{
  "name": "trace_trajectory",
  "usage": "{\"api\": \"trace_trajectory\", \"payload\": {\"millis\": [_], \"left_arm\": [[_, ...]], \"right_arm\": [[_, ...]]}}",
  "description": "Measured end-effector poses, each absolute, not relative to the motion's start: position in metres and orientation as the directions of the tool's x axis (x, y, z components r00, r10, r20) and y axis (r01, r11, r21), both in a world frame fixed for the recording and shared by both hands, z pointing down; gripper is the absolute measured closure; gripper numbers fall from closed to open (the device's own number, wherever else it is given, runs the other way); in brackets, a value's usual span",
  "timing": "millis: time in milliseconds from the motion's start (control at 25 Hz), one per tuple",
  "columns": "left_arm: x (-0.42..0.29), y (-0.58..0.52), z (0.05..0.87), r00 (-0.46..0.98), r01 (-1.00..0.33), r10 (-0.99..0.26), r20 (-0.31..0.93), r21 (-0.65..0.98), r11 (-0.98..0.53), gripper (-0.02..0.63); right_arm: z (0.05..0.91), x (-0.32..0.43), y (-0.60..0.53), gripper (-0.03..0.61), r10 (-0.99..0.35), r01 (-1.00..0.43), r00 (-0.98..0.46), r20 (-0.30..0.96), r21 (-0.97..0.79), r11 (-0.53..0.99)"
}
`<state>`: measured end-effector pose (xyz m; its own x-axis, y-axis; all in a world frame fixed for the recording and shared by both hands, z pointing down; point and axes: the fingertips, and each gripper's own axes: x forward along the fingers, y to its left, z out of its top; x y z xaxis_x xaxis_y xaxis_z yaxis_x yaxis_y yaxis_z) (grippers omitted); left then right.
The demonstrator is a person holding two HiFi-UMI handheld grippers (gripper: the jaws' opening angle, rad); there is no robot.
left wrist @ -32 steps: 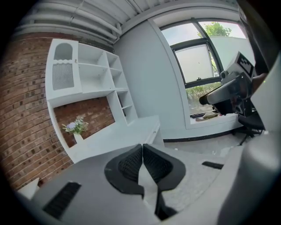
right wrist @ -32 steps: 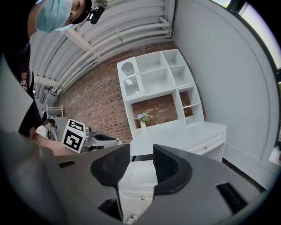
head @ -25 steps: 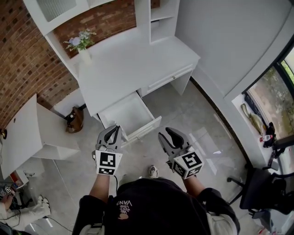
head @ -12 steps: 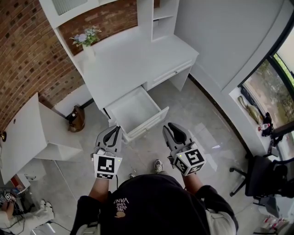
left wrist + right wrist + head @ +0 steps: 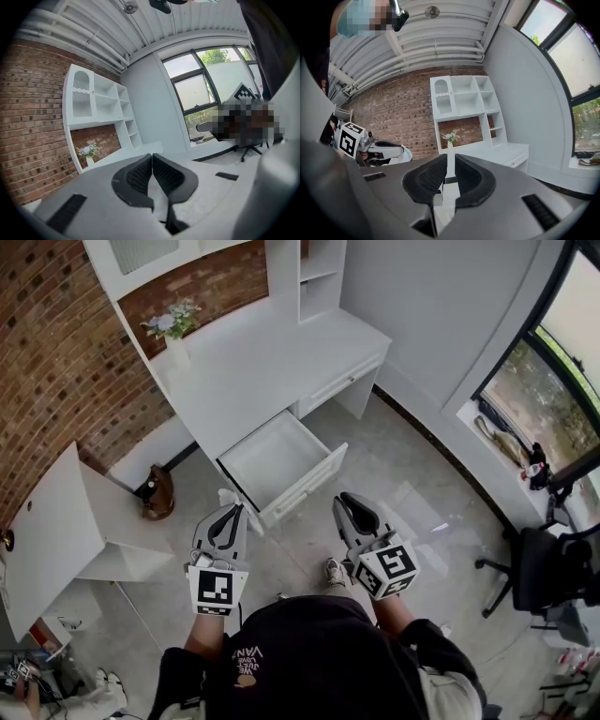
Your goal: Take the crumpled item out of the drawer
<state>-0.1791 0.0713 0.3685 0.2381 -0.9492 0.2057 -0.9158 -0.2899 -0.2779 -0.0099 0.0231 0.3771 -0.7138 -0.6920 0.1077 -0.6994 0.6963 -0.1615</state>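
Our left gripper (image 5: 152,157) has its jaws pressed together with nothing between them. Our right gripper (image 5: 451,158) is closing, only a narrow gap is left, and nothing sits in it either. Both hang at waist height in front of us, well short of the drawer (image 5: 309,486), so neither can pick anything up as it stands.

The drawer is pulled fully out from under the desk (image 5: 253,362). From the head view its inside looks bare and white. We cannot make out the crumpled item in it for certain. A small pale lump (image 5: 228,497) just beside the drawer's left front corner, near the left tip, may be it, but it is too small to tell.

To do this step well, we should:
- find the item first, leaning over so the drawer floor and that corner show plainly
- spread the jaws of the nearer gripper wide before going down
- come in from above, clear of the drawer's front panel
- close gently round the bulk of the item rather than on a loose edge
- lift straight up, so it does not snag or spill on the floor (image 5: 412,512)
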Motion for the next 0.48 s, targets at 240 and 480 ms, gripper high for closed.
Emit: {"api": "trace_trajectory", "payload": {"millis": [240, 480], "left_arm": [[-0.186, 0.101, 0.370, 0.270, -0.908, -0.942, 0.200, -0.274, -0.318, 0.601], [-0.197, 0.123, 0.375, 0.287, -0.904, -0.937, 0.200, -0.268, -0.334, 0.601]], "right_arm": [[0.376, -0.017, 0.054, 0.542, -0.717, -0.722, -0.690, 0.100, -0.150, 0.675], [0.382, -0.027, 0.077, 0.555, -0.732, -0.739, -0.673, 0.107, -0.151, 0.657]]}}
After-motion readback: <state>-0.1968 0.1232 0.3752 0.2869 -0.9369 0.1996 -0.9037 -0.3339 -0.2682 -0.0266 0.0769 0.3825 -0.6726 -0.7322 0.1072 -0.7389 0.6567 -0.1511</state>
